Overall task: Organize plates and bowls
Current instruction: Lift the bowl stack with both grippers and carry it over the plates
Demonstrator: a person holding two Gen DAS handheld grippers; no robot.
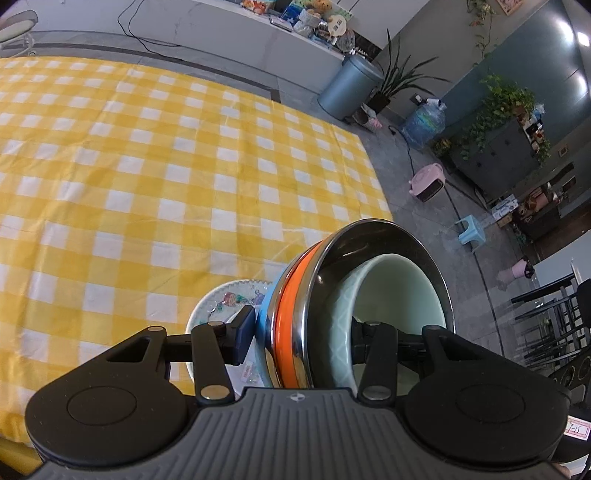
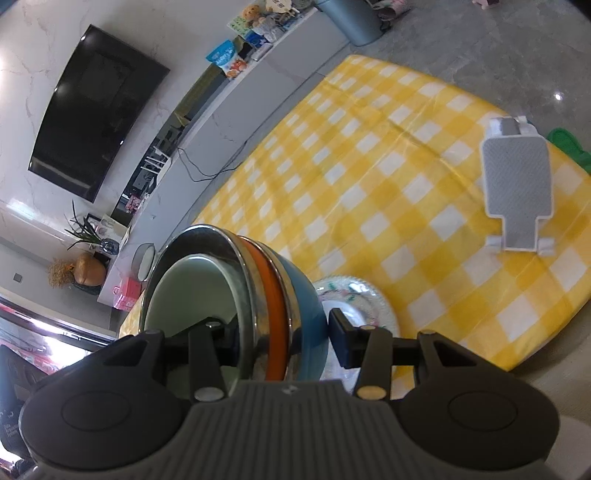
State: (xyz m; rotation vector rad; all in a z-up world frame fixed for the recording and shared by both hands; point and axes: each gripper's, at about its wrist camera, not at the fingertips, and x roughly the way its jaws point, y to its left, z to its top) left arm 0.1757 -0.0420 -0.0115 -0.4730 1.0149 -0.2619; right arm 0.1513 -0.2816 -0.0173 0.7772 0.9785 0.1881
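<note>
Bowl stack point(image 1: 332, 314) clamped at opposite rims by left gripper point(image 1: 295, 336) and right gripper point(image 2: 284, 339), jaws half-closed; held over plate point(image 1: 221, 299), likely for nesting

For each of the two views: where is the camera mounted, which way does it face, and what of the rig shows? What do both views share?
Left wrist: sits on the left gripper, looks down over the checked cloth toward the floor and bin; both fingers clamp the bowl stack.
Right wrist: sits on the right gripper, looks down over the cloth toward the TV wall; fingers clamp the same stack.
Shared: stack, plate, cloth, bin.
</note>
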